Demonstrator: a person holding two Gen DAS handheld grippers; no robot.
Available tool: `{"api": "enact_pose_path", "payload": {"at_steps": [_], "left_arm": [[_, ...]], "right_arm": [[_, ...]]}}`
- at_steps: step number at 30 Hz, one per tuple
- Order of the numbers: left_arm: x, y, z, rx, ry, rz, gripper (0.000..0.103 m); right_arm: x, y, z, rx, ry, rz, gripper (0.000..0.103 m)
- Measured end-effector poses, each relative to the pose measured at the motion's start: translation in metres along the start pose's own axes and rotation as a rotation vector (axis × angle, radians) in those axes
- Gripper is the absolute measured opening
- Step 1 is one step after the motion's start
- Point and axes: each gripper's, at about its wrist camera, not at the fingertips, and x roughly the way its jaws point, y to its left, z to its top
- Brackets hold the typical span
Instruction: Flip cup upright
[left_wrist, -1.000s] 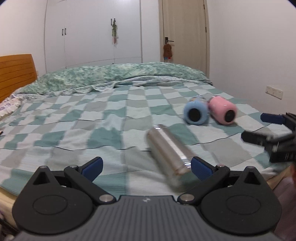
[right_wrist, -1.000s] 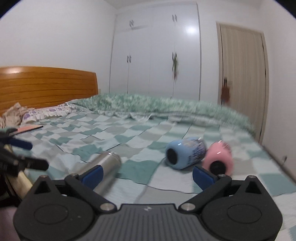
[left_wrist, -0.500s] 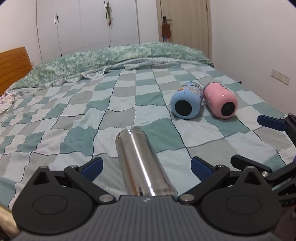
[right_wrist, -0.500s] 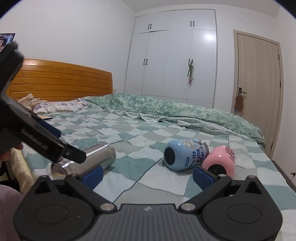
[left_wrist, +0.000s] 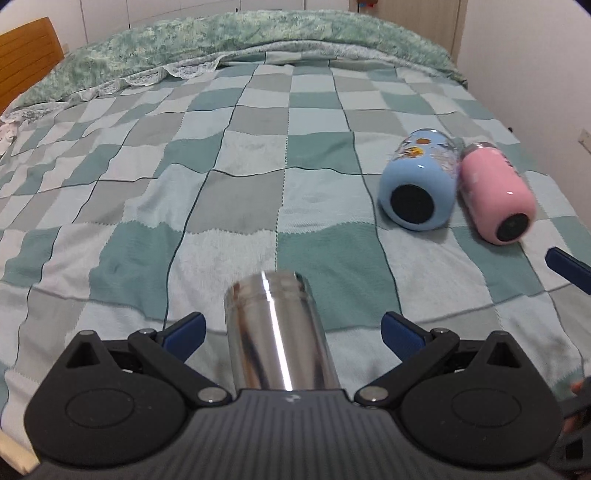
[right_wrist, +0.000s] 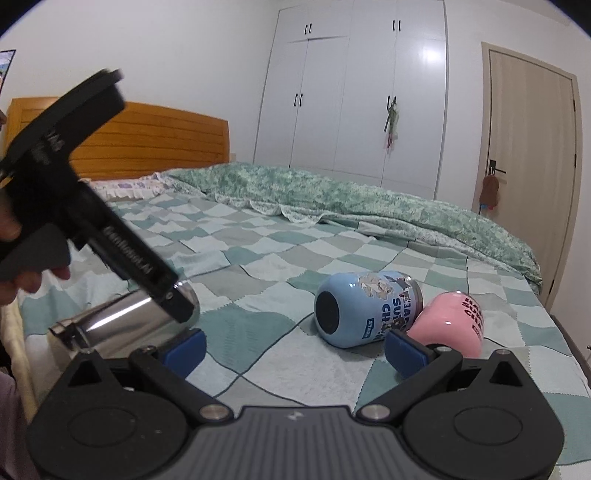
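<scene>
A steel cup (left_wrist: 275, 332) lies on its side on the checked bedspread (left_wrist: 240, 206), pointing away from me. My left gripper (left_wrist: 293, 330) is open, its blue-tipped fingers (left_wrist: 184, 332) on either side of the cup, not touching it. The right wrist view shows the steel cup (right_wrist: 125, 325) at the left with the left gripper's body (right_wrist: 92, 221) over it. My right gripper (right_wrist: 295, 349) is open and empty, apart from the cups. A blue cup (right_wrist: 365, 308) and a pink cup (right_wrist: 450, 323) lie on their sides side by side.
The blue cup (left_wrist: 419, 184) and pink cup (left_wrist: 496, 194) lie to the right of the steel cup. A green quilt (left_wrist: 221, 48) is bunched at the far side. A wooden headboard (right_wrist: 147, 144), white wardrobe (right_wrist: 351, 92) and door (right_wrist: 528, 166) stand beyond.
My left gripper has moved forward over the steel cup and tilted down, so the cup now lies between its open fingers. The right gripper has shifted slightly.
</scene>
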Motion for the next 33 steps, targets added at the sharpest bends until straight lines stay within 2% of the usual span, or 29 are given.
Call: {"api": "enact_pose_path", "payload": {"at_steps": [3, 5, 6, 7, 10, 17, 24, 28, 31, 33], "left_arm": [[0.015, 0.000, 0.007, 0.013, 0.045, 0.010, 0.101], [0.026, 0.004, 0.007, -0.003, 0.091, -0.001, 0.083], [0.031, 0.007, 0.006, -0.023, 0.113, 0.002, 0.068], [0.034, 0.011, 0.006, -0.041, 0.120, -0.018, 0.067], [0.026, 0.016, 0.004, -0.055, 0.074, -0.075, 0.067], [-0.014, 0.019, -0.005, -0.042, -0.078, -0.114, 0.067], [-0.067, 0.020, -0.017, -0.002, -0.306, -0.132, 0.066], [-0.082, 0.018, -0.035, 0.035, -0.461, -0.091, 0.065], [-0.079, 0.018, -0.056, 0.061, -0.619, -0.051, 0.065], [-0.071, 0.019, -0.063, 0.045, -0.627, -0.051, 0.065]], "right_arm": [[0.009, -0.002, 0.000, 0.001, 0.024, 0.009, 0.103], [0.014, -0.004, 0.001, 0.004, 0.038, 0.021, 0.103], [0.016, -0.004, 0.001, 0.003, 0.044, 0.026, 0.103], [0.019, -0.003, 0.001, 0.000, 0.051, 0.032, 0.103], [0.024, -0.001, 0.003, -0.013, 0.066, 0.054, 0.103], [0.019, 0.009, 0.009, -0.007, 0.059, 0.060, 0.103], [-0.002, 0.022, 0.019, 0.001, 0.024, 0.042, 0.103], [-0.014, 0.029, 0.018, 0.026, -0.009, 0.006, 0.103], [-0.022, 0.033, 0.013, 0.059, -0.026, -0.016, 0.103], [-0.025, 0.036, 0.008, 0.073, -0.028, -0.029, 0.103]]}}
